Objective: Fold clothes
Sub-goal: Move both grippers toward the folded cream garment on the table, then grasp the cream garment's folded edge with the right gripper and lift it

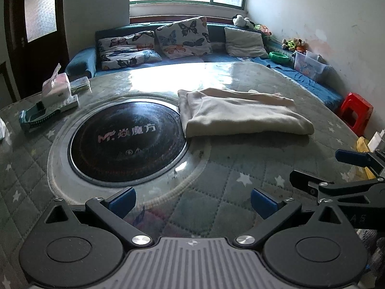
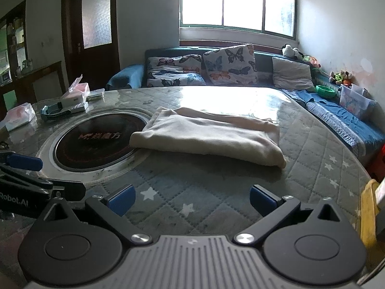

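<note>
While daylight poured through the window (image 2: pixel 237 2) at the far wall, the round table (image 2: pixel 312 149) lay under a quilted, star-printed cover with a glossy clear sheet over it, and a black induction cooktop (image 1: pixel 127 142) sat sunk into its middle. Ahead of both grippers, a folded cream garment (image 2: pixel 209 137) rested flat on the table, its left edge overlapping the cooktop's rim. Beyond the garment ran a blue sofa (image 1: pixel 310 82) with butterfly cushions (image 1: pixel 184 36) and, further right, a grey pillow (image 2: pixel 292 73); soft toys (image 1: pixel 294 44) and a green bowl (image 1: pixel 279 57) sat along the right-hand wall. Off to the left of the grippers stood a tissue box (image 1: pixel 57 88) and what looked like a brush (image 1: pixel 36 118), though the blur left me unsure. A dark door (image 2: pixel 92 24) stood at far left, a red stool (image 1: pixel 356 114) at far right.

The left gripper (image 1: pixel 192 201) hovered low over the near table edge, its blue-padded fingers (image 1: pixel 122 201) spread wide with nothing between them. The right gripper (image 2: pixel 191 198) hung alongside it, just to its right, fingers (image 2: pixel 261 200) likewise wide apart and empty, both pointing toward the garment and well short of it.
</note>
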`<action>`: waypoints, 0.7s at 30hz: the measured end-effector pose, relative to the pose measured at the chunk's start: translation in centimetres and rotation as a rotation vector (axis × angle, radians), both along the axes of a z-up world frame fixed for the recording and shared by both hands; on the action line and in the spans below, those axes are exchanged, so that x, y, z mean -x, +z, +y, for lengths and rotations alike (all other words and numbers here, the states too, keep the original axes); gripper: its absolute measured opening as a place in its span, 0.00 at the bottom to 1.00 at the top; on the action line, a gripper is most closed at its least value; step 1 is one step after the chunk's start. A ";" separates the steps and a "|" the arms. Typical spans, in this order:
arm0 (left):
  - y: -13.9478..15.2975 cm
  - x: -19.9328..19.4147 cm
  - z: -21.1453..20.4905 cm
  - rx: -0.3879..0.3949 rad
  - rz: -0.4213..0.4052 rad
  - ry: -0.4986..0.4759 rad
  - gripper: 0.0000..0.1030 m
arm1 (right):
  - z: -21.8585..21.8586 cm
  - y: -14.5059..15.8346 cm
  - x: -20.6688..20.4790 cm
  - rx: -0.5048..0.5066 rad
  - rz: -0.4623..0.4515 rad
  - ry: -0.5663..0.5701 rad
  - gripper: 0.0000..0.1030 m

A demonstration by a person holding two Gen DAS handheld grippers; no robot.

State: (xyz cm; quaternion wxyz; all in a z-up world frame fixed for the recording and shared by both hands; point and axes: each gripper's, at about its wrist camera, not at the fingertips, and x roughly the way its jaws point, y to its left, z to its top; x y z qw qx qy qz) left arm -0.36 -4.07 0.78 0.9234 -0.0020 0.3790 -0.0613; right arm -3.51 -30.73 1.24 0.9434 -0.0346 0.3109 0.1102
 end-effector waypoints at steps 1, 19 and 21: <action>0.1 -0.3 0.0 -0.003 0.001 0.001 1.00 | -0.1 0.0 -0.5 0.000 0.001 0.005 0.99; 1.4 -9.7 1.5 -0.050 0.016 0.065 1.00 | -3.4 1.5 -15.1 -0.056 0.072 0.010 0.69; 1.4 -10.3 1.7 -0.057 0.016 0.064 1.00 | -3.4 1.4 -17.1 -0.052 0.081 0.016 0.64</action>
